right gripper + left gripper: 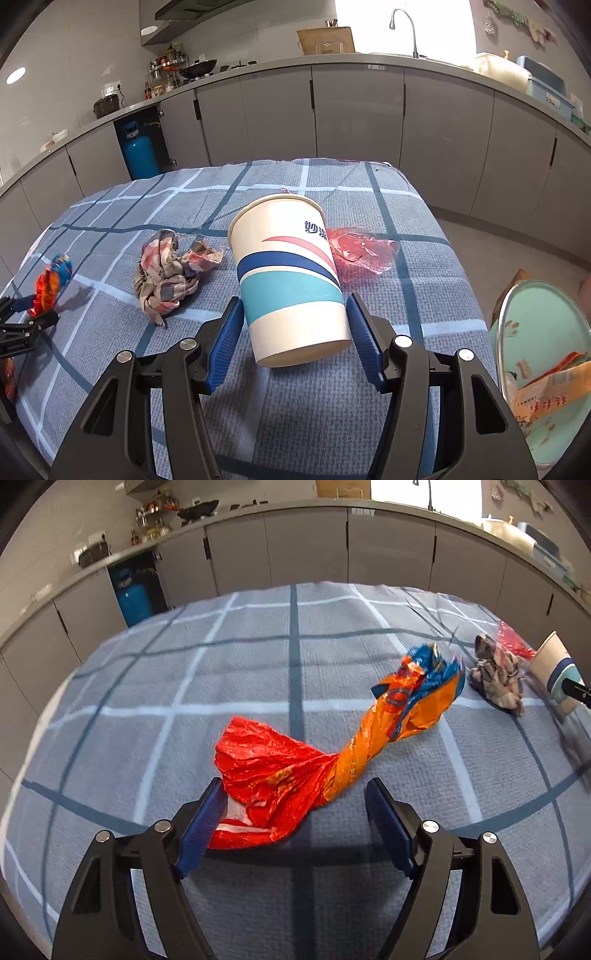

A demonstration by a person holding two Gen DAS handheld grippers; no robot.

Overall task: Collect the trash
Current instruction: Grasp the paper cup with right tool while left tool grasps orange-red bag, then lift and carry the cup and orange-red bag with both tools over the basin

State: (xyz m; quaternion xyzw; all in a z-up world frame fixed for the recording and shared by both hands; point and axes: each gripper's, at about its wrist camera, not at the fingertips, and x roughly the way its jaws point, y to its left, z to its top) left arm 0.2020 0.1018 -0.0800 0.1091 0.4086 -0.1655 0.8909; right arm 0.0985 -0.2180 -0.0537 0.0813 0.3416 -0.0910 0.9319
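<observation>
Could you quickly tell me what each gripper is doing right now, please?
Left gripper: open, straddling the red end of the twisted snack wrapper.
Right gripper: closed on the tilted paper cup.

Crumpled cloth [173, 273] blocks the tablecloth [122, 206] between wrapper [332, 753] and cup [291, 280].

Kitchen | grey cabinets [354, 110] under curved counter [258, 66] | bright window [402, 26] behind tap [406, 29] | blue gas cylinder [140, 155] | checked blue tablecloth [155, 206] | grey floor [517, 251]
</observation>
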